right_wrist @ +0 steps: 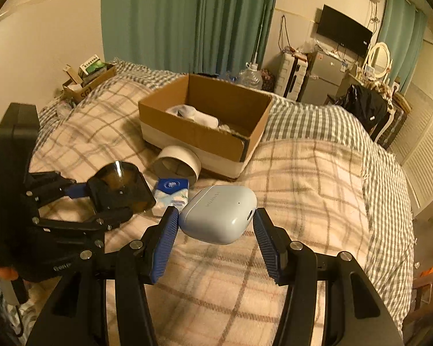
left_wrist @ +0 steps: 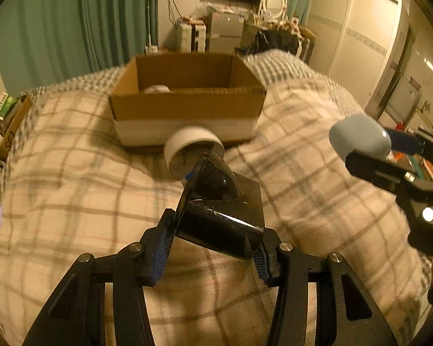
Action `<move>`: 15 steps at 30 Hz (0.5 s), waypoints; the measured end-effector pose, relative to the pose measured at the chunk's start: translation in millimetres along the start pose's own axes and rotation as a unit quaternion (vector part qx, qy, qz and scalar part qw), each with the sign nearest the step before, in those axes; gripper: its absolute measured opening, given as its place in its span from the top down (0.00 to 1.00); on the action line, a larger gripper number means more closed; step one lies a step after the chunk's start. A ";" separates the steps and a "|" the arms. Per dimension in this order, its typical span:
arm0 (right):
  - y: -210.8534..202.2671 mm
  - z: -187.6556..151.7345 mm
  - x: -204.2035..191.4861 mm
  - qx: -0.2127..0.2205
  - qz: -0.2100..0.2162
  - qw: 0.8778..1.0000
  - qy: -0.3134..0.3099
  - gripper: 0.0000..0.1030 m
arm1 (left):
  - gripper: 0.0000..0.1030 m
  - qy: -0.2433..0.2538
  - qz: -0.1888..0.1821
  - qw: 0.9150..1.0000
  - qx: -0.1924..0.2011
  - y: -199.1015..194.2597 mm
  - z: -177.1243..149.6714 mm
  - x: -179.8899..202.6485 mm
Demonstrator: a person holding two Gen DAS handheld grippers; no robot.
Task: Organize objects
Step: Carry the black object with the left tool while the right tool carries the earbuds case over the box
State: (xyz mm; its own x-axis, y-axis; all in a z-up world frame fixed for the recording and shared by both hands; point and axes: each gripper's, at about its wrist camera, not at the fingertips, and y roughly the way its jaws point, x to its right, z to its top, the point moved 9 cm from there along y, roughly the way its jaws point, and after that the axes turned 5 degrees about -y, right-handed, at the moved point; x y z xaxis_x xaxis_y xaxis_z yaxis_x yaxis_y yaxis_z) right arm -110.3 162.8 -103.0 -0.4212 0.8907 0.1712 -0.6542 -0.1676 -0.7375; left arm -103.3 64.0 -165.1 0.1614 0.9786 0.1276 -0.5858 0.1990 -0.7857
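Note:
My left gripper (left_wrist: 213,242) is shut on folded black sunglasses (left_wrist: 219,201) and holds them above the plaid bed; they also show in the right wrist view (right_wrist: 121,184). My right gripper (right_wrist: 216,222) is shut on a pale blue earbud case (right_wrist: 219,214), which also shows in the left wrist view (left_wrist: 360,137) at the right. An open cardboard box (left_wrist: 187,101) sits ahead on the bed, holding white cloth items (right_wrist: 196,115). A roll of white tape (left_wrist: 192,150) lies against the box's front. A blue-and-white tissue pack (right_wrist: 170,193) lies on the bed between the grippers.
The bed has a plaid quilt (right_wrist: 303,178). A cardboard box of small items (right_wrist: 86,80) sits at the bed's far left corner. Green curtains (right_wrist: 187,20), a fridge (right_wrist: 323,77), a wall TV (right_wrist: 343,31) and a dresser with mirror (right_wrist: 378,57) stand beyond.

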 end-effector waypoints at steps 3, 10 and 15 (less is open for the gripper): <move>-13.2 11.6 -2.0 0.014 -0.001 1.000 -0.004 0.48 | 0.52 0.000 0.002 1.000 0.027 -22.7 17.4 -6.4; -37.5 63.1 1.4 0.056 -0.004 0.998 -0.018 0.48 | 0.52 -0.003 0.010 0.996 0.091 -67.8 83.2 -23.3; -37.7 125.7 15.6 0.073 -0.003 0.997 -0.028 0.48 | 0.52 0.002 0.025 0.993 0.119 -79.8 139.0 -35.0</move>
State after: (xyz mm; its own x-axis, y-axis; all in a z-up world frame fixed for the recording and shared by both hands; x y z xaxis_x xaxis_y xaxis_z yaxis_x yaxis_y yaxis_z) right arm -171.2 129.9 9.6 -0.4484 0.8677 0.2144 -0.7400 -0.2259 -0.6335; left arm -172.6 21.1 -22.8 0.1307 0.9873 0.0901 -0.7642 0.1583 -0.6253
